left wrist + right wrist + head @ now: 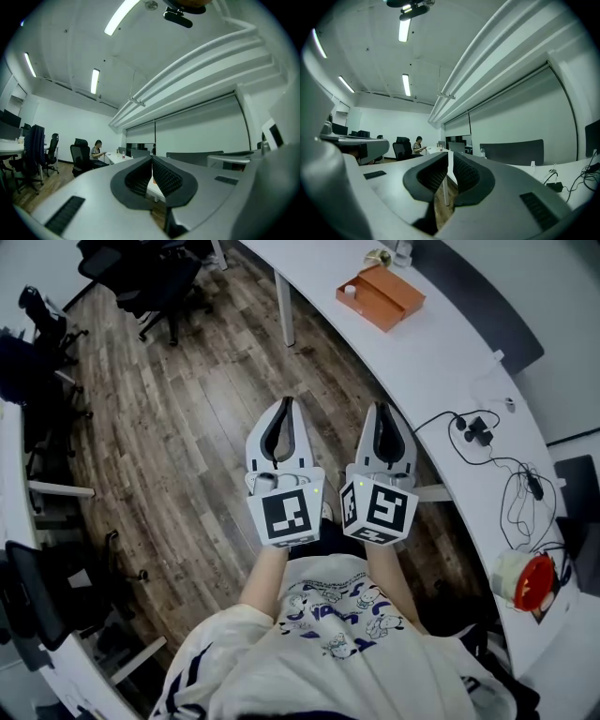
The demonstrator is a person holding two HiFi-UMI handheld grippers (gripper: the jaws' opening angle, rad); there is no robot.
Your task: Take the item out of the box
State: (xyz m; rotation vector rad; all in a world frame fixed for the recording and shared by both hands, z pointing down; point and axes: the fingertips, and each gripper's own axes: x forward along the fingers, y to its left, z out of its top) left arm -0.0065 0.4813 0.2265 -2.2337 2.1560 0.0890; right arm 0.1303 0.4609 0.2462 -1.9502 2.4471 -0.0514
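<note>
Box point(382, 296) sits far up the white bench point(441, 352), well away from both of your grippers. It is flat and orange, seemingly in two halves lying side by side, so you may find it already open. A small white round thing point(349, 293) shows at its left end. That could be the item, but it is too small to tell.

Expect the box to be stiff card or thin board, and light. It will likely slide on the smooth bench if you pull on it with nothing bracing it. The item looks small and light; whether it is hard or fragile you can't judge from here. Take it by its edges, and pin a box wall with the other gripper.

Your left gripper point(286, 401) and right gripper point(381, 407) are held level over the wood floor point(187, 427). Each has its jaws closed together on nothing, so you must open one before reaching.

No writing can be read on the box. Your shirt point(337, 610) print is illegible, and the gripper cubes carry only square markers.
</note>
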